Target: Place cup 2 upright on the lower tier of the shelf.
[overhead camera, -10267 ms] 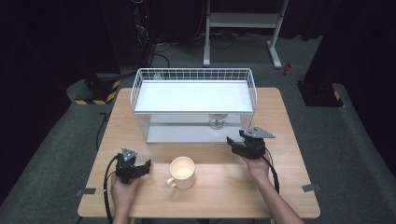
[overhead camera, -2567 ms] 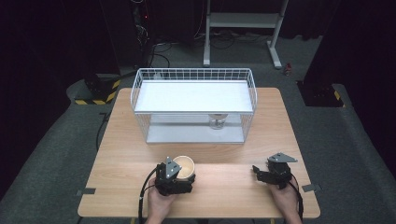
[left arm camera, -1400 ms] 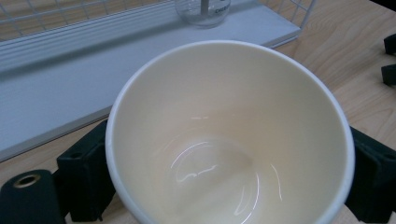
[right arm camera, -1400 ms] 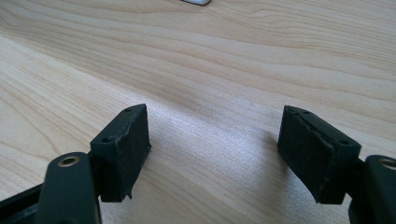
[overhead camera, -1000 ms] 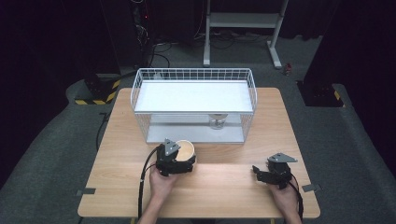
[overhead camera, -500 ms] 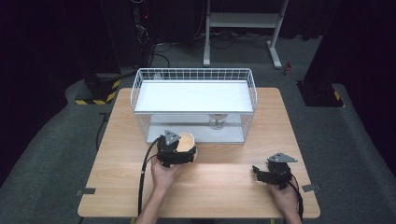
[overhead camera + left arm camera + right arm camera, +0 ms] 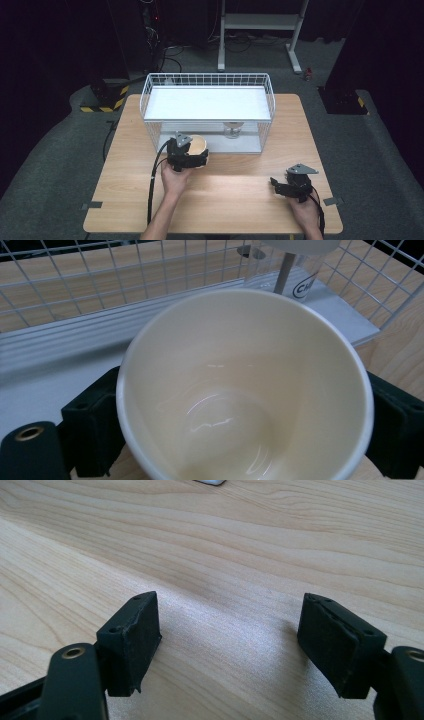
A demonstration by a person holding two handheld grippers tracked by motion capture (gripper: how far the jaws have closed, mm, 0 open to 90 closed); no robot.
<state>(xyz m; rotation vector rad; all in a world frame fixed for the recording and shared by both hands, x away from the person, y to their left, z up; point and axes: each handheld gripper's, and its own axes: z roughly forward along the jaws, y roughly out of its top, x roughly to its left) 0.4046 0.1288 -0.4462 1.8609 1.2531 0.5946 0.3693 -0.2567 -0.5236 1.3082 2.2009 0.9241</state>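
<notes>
A cream mug (image 7: 197, 145) is held just in front of the white wire rack (image 7: 209, 81), near its lower shelf's left half. My left gripper (image 7: 192, 159) is shut on the mug; in the left gripper view the empty mug (image 7: 245, 390) sits between the two black jaws, its mouth towards the camera. A clear glass (image 7: 232, 130) stands on the rack's lower shelf, to the right of the mug, and it shows as the glass (image 7: 285, 270) behind the mug's rim. My right gripper (image 7: 278, 185) rests low on the table at the front right, open, with bare wood between its fingers (image 7: 132, 640).
The rack has a white top shelf (image 7: 207, 102) and a lower shelf (image 7: 250, 144) open towards me. The wooden table (image 7: 240, 200) stretches bare between the two hands. Dark floor, a stand and cables lie beyond the table's far edge.
My left gripper has carried the mug forward from the table's front middle to the rack's lower opening. The right gripper has stayed still at the front right.
</notes>
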